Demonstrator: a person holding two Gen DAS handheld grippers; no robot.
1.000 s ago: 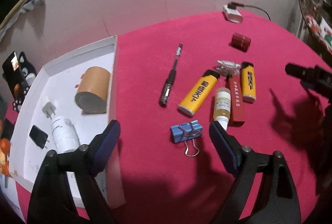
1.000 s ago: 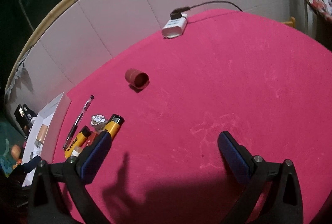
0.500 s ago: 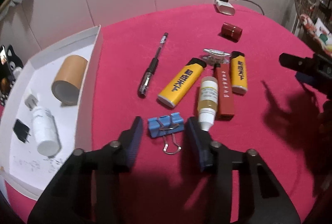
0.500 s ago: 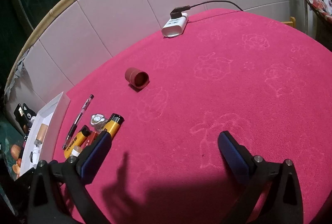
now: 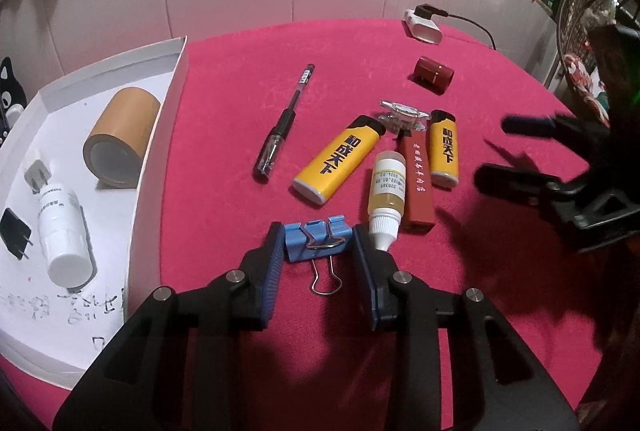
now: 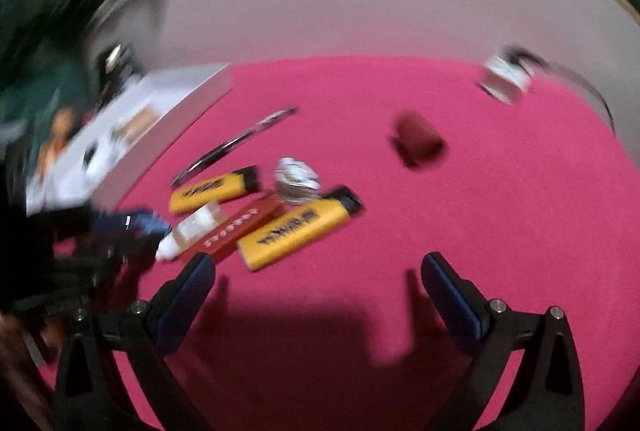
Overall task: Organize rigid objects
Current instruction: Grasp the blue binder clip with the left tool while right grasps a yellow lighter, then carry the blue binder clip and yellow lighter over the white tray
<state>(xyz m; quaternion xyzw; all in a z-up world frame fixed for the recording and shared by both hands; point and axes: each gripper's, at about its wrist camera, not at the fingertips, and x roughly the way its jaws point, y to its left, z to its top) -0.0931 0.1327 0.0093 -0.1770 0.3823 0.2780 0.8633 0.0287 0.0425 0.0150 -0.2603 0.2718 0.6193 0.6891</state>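
My left gripper [image 5: 319, 247] is shut on a blue binder clip [image 5: 318, 241] on the pink tablecloth. Just beyond lie a small dropper bottle [image 5: 386, 193], a red lighter [image 5: 417, 181], two yellow lighters [image 5: 338, 161] [image 5: 443, 147], a crumpled foil piece [image 5: 402, 113], a black pen [image 5: 286, 121] and a dark red cap [image 5: 433, 74]. My right gripper [image 6: 318, 273] is open and empty, close above the cloth before the yellow lighter [image 6: 298, 231]; it shows at the right in the left wrist view [image 5: 516, 151]. The right wrist view is blurred.
A white tray [image 5: 156, 159] at the left holds a brown tape roll [image 5: 120, 137], a white bottle [image 5: 62, 231] and two plugs. A white charger with a cable [image 5: 423, 25] lies at the back by the tiled wall.
My left gripper has come down and closed onto the blue binder clip. My right gripper has swung left toward the cluster of lighters, staying open.
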